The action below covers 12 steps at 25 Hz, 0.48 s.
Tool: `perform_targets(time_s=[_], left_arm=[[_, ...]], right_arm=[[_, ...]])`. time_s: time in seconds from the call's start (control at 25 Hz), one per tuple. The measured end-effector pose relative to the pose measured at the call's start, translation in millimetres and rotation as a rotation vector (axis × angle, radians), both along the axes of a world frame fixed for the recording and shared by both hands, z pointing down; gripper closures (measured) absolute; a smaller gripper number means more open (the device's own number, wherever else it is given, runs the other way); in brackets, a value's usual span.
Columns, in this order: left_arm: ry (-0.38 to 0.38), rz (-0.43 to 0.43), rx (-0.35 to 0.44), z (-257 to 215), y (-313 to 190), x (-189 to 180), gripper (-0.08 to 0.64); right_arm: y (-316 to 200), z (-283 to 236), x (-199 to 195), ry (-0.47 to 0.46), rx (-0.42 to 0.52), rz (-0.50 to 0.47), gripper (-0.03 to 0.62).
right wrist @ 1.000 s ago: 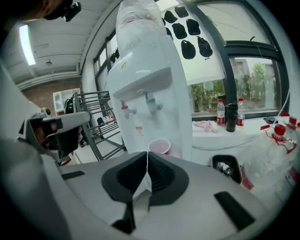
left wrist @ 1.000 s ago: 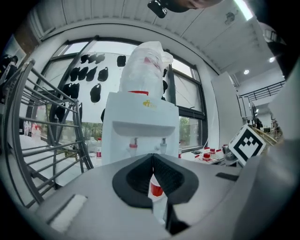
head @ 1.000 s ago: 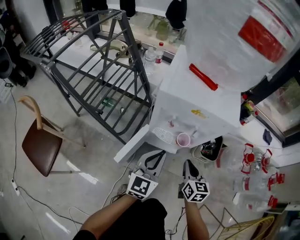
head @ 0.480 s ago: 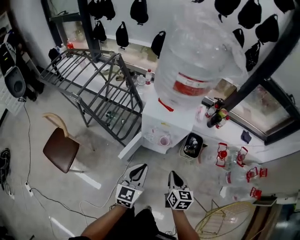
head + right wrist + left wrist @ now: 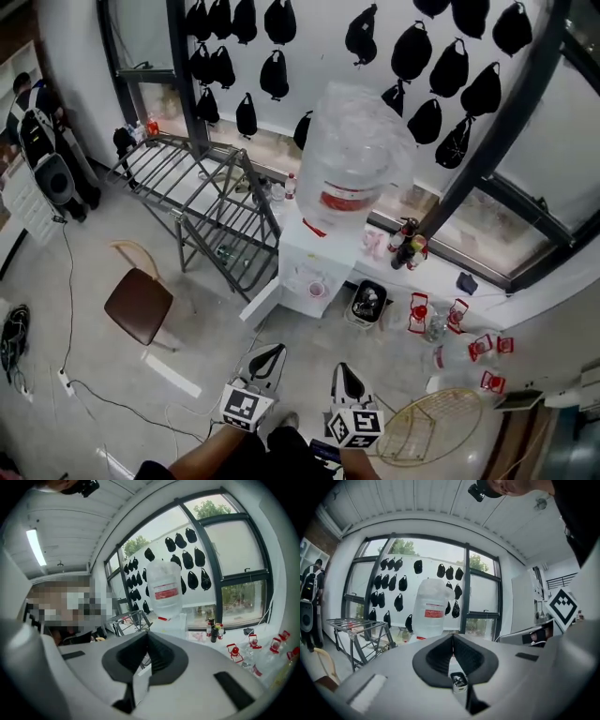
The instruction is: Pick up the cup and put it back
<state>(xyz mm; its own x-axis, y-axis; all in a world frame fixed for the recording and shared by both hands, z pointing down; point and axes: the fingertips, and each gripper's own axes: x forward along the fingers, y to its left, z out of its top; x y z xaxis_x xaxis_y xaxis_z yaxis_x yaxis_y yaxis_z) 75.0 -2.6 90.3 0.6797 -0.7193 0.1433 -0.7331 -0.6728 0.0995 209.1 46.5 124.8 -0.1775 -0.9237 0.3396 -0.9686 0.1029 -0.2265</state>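
A small pink cup [image 5: 316, 289] stands on the drip tray of a white water dispenser [image 5: 319, 246], which carries a big clear bottle [image 5: 354, 155]. Both grippers are held low in the head view, well short of the dispenser and apart from the cup. My left gripper [image 5: 271, 350] is shut with nothing in it, and its jaws meet in the left gripper view [image 5: 452, 637]. My right gripper [image 5: 342, 368] is shut and empty too, its jaws together in the right gripper view [image 5: 147, 635]. The bottle [image 5: 429, 606] [image 5: 165, 588] shows far ahead in both gripper views; the cup is hidden there.
A grey metal rack [image 5: 208, 199] leans left of the dispenser. A brown chair [image 5: 139, 306] stands on the floor at the left. A small bin [image 5: 366, 300], red-capped bottles [image 5: 452, 323] and a wire basket [image 5: 431, 429] lie to the right. A person [image 5: 36, 131] stands far left.
The view has pulled back and up from the dispenser, so the cup and bottle look smaller and farther. Both grippers have dropped lower in the frame, away from the cup, staying shut.
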Motion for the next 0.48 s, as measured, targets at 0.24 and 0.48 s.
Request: perform_targets(time_s=[0.24, 0.48], left_arm=[[0.021, 0.029, 0.058, -40, 27, -18, 0.554], [0.014, 0.048, 0.07, -43, 27, -33, 0.554]], right_arm=[[45, -53, -23, 0.063, 0.093, 0.047, 0.597], [56, -62, -33, 0.073, 0.113, 0.092, 0.597]])
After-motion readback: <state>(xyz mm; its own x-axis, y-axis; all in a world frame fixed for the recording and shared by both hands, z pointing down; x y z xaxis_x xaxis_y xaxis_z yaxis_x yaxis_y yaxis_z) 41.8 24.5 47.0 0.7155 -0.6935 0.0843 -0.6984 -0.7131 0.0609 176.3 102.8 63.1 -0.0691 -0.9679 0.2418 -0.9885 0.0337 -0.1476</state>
